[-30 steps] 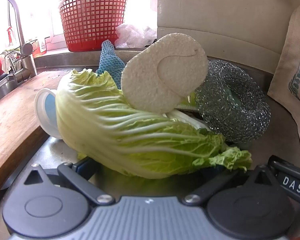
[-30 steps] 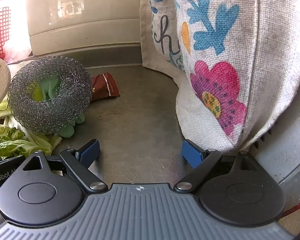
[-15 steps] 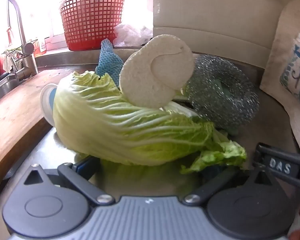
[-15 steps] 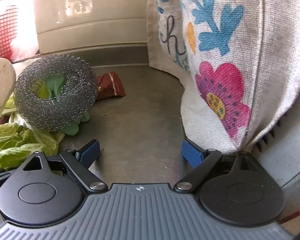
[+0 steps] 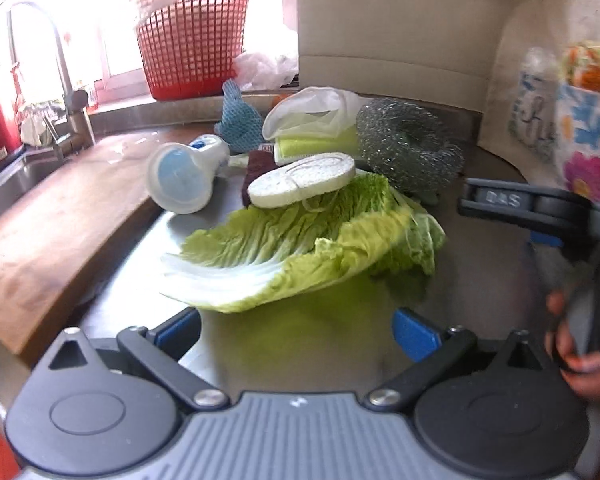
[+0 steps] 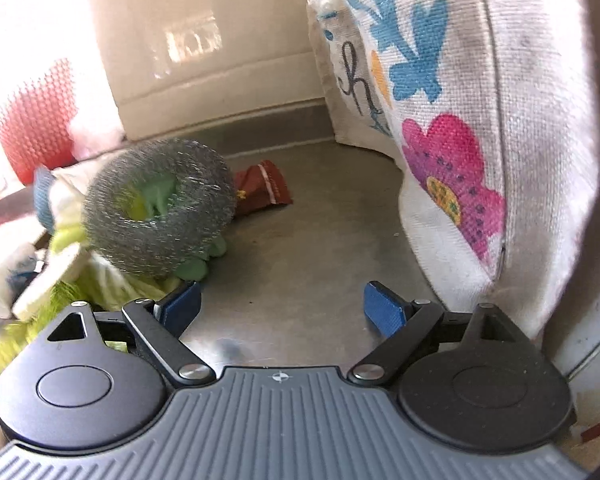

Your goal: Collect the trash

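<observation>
Fingers of both the left gripper (image 5: pixel 296 326) and right gripper (image 6: pixel 282 306) stand apart and empty; cabbage leaf (image 5: pixel 300 248) lies on the bench (image 5: pixel 480 280) carrying a sponge disc (image 5: pixel 302 184), which may slide off if lifted tilted.

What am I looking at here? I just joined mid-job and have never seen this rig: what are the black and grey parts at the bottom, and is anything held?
There is no robot. A person carries one two-finger tool in each hand, and each tool has a fisheye camera looking forward along its blue-padded fingers; the black and grey parts are the tool's own body.

The left tool is open and empty over a Chinese cabbage leaf, which has a round white sponge lying on it. Behind are a steel wool scourer and a red basket.

The right tool is also open and empty, over bare metal counter, beside a flowered cloth bag. A reddish-brown wrapper lies behind the scourer.
</observation>
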Demonstrator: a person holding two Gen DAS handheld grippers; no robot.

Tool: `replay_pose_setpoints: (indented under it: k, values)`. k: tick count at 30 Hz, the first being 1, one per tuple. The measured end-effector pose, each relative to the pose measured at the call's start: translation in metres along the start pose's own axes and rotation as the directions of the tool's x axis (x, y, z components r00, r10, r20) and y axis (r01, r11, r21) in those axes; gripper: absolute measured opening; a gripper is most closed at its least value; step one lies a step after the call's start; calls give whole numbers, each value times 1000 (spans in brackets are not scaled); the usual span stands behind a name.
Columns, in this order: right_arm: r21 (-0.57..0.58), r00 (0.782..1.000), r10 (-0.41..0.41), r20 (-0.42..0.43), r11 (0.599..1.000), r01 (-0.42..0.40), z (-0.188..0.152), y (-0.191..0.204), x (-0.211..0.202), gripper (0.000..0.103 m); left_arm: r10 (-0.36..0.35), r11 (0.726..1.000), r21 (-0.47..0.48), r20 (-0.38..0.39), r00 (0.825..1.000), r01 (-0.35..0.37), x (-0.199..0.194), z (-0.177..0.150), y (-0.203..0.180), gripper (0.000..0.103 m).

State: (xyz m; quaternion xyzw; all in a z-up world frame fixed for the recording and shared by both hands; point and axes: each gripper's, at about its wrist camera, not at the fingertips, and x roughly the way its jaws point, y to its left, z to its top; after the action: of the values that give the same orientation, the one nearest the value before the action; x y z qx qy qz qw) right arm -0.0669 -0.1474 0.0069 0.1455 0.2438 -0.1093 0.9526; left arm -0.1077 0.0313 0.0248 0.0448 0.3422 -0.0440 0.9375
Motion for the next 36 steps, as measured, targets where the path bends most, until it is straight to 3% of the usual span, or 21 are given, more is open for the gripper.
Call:
replay_pose_setpoints:
  k: [3, 6, 11, 20, 25, 31, 36]
  values:
    - [-34, 1000, 1, 21, 999, 0, -8, 4, -18, 103, 7, 1000, 14, 38, 999, -8, -23, -5, 12, 101]
    - [-85, 999, -44, 30, 995, 46, -13, 14, -26, 103, 6, 1000, 3, 60, 998, -6, -44, -7, 30, 102]
    - [-172, 990, -110, 88, 977, 124, -34, 27, -74, 103, 37, 999, -15, 110, 993, -36, -70, -9, 53, 102]
    - [-162, 981, -166, 104, 970, 182, -8, 54, -144, 103, 92, 995, -58, 158, 983, -84, -93, -9, 97, 102]
    - [-180, 975, -185, 126, 962, 206, 7, 77, -162, 103, 111, 993, -53, 186, 976, -103, -96, -4, 120, 102]
    - [-166, 986, -130, 108, 975, 146, 14, 101, -169, 103, 131, 991, -40, 201, 971, -125, -99, 2, 143, 102]
    - [-231, 986, -130, 105, 961, 151, 6, 126, -172, 103, 128, 992, -38, 195, 973, -123, -96, 9, 162, 102]
